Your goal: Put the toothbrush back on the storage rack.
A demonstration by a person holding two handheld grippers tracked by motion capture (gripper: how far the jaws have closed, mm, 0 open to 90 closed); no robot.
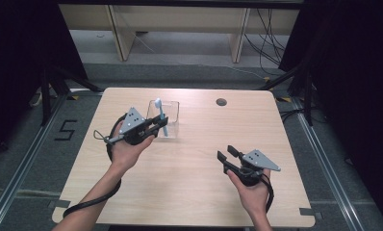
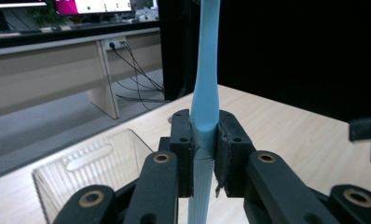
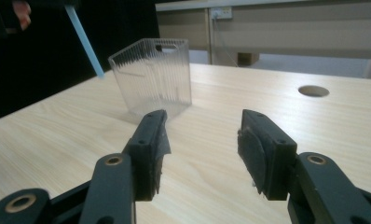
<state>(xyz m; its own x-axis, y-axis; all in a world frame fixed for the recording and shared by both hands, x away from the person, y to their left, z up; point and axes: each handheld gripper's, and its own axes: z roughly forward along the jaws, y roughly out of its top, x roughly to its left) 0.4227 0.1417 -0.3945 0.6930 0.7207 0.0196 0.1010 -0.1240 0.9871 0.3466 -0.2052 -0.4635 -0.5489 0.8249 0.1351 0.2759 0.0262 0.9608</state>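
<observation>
Left gripper (image 1: 157, 123), at ten o'clock on the bench (image 1: 189, 187), clamps a blue toothbrush (image 2: 205, 93) upright over the clear box (image 1: 172, 107) (thin handle: it could pivot and miss). Right gripper (image 1: 226, 154), five o'clock, gapes idle.

Right tongs (image 3: 200, 156): your two black jaws rise from the bottom edge and stand well apart, nothing between them, bare wood showing in the gap.
Worktop (image 3: 211, 135): pale wood grain runs out ahead of you, with a round cable hole (image 3: 313, 91) at the far right.
Clear box (image 3: 152, 77): a ribbed, see-through container stands upright on the worktop beyond your left jaw, a slot handle near its rim.
Light blue stick (image 3: 85, 42): a thin, slanted rod comes down from the upper left, its lower tip just beside the box's left edge.
Background: a pale bench and grey floor lie behind the worktop.
</observation>
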